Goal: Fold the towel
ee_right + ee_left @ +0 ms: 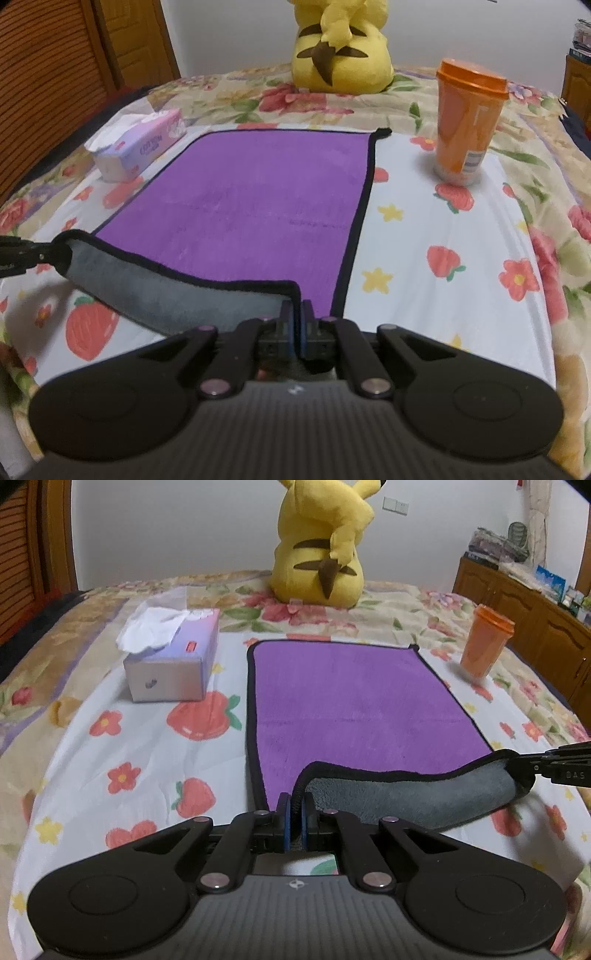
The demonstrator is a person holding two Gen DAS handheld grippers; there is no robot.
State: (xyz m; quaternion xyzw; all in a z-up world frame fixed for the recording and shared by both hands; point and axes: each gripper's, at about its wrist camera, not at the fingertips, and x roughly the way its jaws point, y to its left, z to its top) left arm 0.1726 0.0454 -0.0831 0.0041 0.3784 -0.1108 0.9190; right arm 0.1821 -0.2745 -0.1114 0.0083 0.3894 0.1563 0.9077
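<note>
The purple plush towel with black trim (pixel 354 698) lies flat on the flower-print bed sheet (pixel 122 775). Its near edge is lifted, grey underside showing. The left tool (pixel 294 819) pinches the near left corner; the right tool (pixel 295 325) pinches the near right. An orange lidded cup (pixel 465 122) stands at two o'clock.

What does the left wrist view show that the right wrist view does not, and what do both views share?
Only the left wrist view shows the wooden cabinet along the right wall and the wall switches. Only the right wrist view shows the label on the orange cup and the printed side of the tissue box. Both show the purple towel, its near edge lifted with the grey underside showing, each tool, left and right, shut on a near corner, and the yellow plush toy.
</note>
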